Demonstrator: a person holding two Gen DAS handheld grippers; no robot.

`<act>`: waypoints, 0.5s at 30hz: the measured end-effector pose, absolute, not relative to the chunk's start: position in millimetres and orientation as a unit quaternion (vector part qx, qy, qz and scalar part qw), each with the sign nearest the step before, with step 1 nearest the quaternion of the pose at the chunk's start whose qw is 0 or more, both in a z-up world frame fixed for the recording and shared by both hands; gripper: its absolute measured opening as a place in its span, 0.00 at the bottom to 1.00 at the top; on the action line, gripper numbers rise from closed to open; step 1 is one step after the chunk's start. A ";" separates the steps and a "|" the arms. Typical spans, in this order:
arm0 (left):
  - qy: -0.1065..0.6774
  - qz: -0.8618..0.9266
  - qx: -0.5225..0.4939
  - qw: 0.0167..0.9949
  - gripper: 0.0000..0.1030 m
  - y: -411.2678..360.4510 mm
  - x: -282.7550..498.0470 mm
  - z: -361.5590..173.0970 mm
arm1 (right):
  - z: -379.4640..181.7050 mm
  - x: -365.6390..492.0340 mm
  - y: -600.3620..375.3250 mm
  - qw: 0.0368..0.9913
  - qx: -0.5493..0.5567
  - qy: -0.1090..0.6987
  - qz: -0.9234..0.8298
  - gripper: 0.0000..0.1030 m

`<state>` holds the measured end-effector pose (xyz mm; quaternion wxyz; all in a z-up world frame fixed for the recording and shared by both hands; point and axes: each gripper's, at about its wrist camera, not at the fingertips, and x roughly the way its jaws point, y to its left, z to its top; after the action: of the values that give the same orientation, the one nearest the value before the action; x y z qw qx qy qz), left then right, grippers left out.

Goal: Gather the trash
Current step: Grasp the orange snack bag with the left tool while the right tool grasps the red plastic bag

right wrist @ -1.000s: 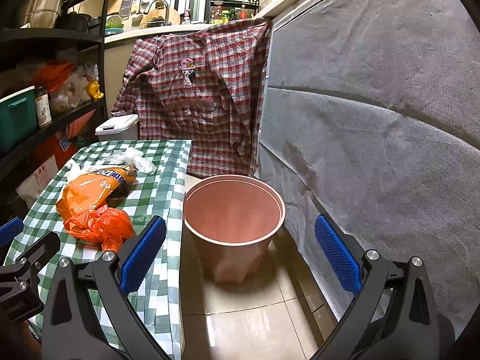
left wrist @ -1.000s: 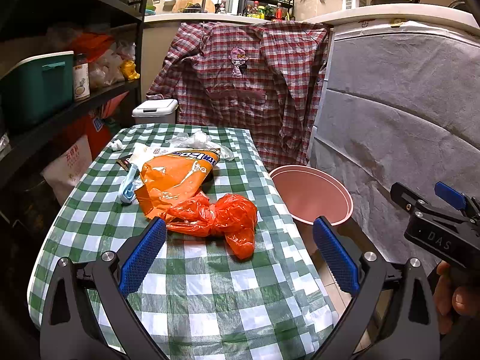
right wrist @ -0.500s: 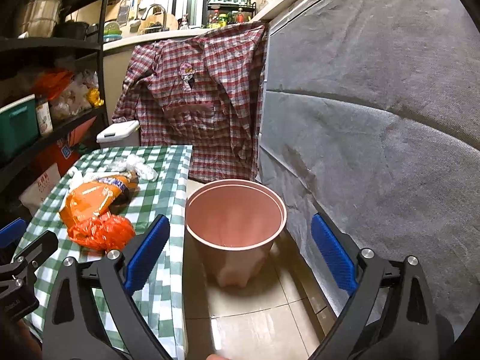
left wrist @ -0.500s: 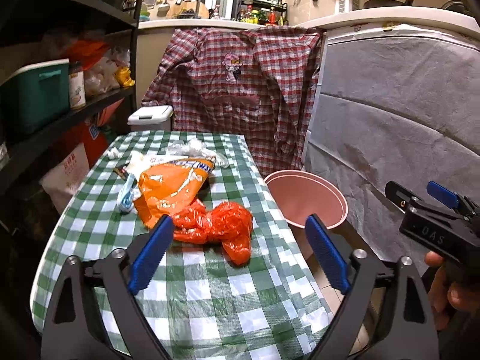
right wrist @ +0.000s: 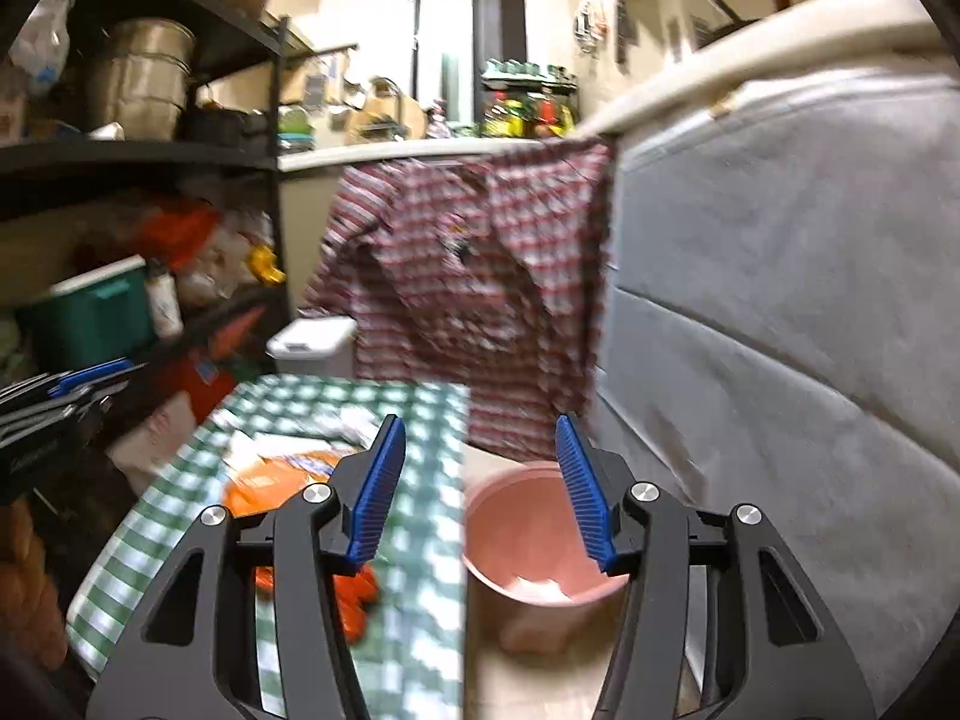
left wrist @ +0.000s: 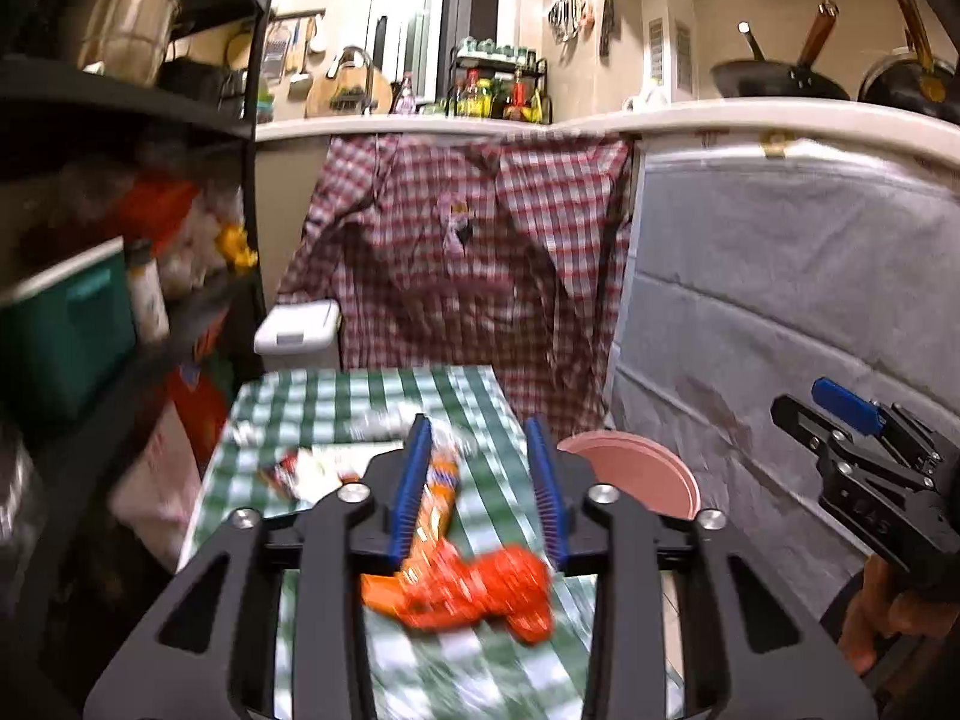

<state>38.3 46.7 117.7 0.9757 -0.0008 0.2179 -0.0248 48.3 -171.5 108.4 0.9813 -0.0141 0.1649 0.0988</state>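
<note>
Both grippers' fingers (left wrist: 414,483) just been closing, part-open, nothing held.

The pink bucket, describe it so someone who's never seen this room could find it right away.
Start at the table with the green-and-white checked cloth. On the tiled floor just off its right edge, before the grey quilted cover, stands the pink bucket. It is the only round, open-topped pink container there, unlike the white lidded bin behind the table.

Crinkled glossy plastic bag (left wrist: 480,594) on checked cloth tablecloth (left wrist: 336,396); smooth plastic bin (right wrist: 528,534).
</note>
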 end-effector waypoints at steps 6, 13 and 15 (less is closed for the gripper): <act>0.186 -0.043 0.018 0.982 0.21 88.5 80.3 134.0 | 120.7 81.5 -133.2 0.972 -0.028 0.170 0.162 0.41; 0.244 -0.021 -0.023 0.969 0.20 130.9 112.9 73.6 | 60.7 115.8 -92.8 0.948 -0.050 0.218 0.226 0.42; 0.281 -0.024 -0.041 0.959 0.20 140.6 126.1 58.6 | 34.2 125.0 -88.4 0.938 -0.039 0.252 0.235 0.42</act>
<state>126.1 140.6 58.6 0.9585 -0.0412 0.2810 -0.0243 125.0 -88.4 34.2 0.9379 -0.0393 0.2525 0.2348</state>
